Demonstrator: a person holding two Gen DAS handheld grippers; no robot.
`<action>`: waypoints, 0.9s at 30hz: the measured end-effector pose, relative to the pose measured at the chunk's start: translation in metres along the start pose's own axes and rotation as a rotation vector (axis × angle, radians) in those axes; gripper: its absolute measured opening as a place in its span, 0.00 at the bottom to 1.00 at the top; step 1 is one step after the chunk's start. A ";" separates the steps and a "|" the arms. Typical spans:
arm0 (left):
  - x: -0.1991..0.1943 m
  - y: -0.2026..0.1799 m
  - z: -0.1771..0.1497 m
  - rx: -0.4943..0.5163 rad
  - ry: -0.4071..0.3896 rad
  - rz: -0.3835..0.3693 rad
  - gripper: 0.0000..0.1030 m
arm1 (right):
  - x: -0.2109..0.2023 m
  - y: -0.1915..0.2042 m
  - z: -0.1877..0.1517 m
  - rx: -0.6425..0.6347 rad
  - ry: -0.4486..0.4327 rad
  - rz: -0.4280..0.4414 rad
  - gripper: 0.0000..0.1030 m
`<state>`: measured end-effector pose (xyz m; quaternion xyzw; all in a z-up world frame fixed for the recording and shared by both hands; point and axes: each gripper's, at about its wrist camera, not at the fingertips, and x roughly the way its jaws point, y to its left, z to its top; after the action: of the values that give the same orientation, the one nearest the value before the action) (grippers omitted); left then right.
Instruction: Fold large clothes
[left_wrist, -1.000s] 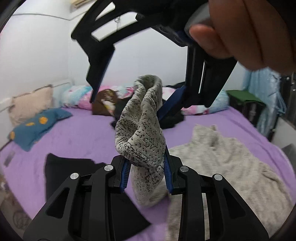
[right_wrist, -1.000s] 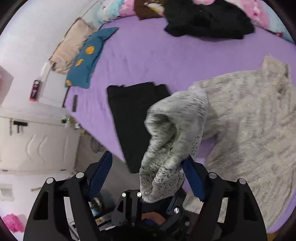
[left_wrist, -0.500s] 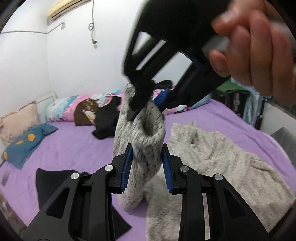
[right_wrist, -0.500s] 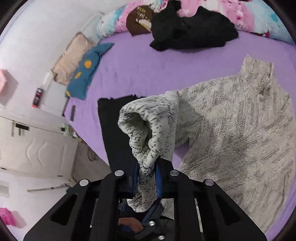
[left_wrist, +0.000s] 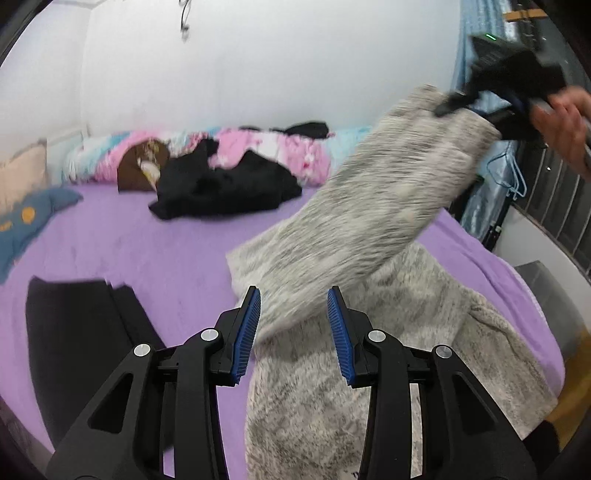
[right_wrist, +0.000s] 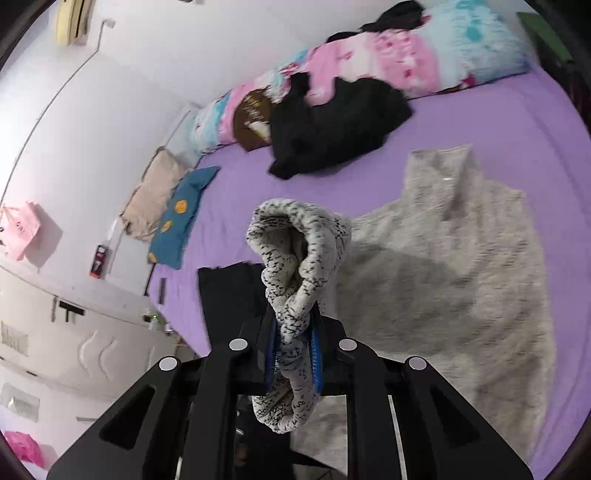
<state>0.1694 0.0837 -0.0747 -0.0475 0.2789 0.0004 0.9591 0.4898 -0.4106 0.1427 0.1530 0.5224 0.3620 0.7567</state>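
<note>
- Bright, even indoor light, both views; white wall (left_wrist: 258, 74) slightly washed out.
- Strong fisheye bend, dark vignette corners.
- Left view: lifted grey sweater sleeve (left_wrist: 369, 221) motion-smeared, right gripper (left_wrist: 513, 85) blurred.
- Right view: sleeve cuff (right_wrist: 295, 258) sharp, soft shadow on sweater body (right_wrist: 424, 273).

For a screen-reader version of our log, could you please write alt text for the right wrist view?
The right tongs are shut on the cuff of a grey knit sweater's sleeve, held above a purple bed. The sweater's body lies spread on the bed, with a folded black garment beside it and a black clothes pile near the pillows.
</note>
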 end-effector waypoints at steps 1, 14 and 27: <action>0.004 0.000 -0.002 -0.005 0.012 -0.002 0.36 | -0.002 -0.016 -0.002 0.015 0.001 -0.007 0.14; 0.080 0.002 -0.011 -0.049 0.181 0.003 0.44 | 0.025 -0.211 -0.074 0.224 0.033 -0.085 0.14; 0.179 -0.005 0.005 -0.081 0.296 0.026 0.51 | 0.069 -0.309 -0.144 0.349 0.075 -0.151 0.26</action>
<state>0.3236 0.0750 -0.1660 -0.0823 0.4178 0.0171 0.9046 0.4936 -0.5961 -0.1513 0.2289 0.6151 0.2136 0.7236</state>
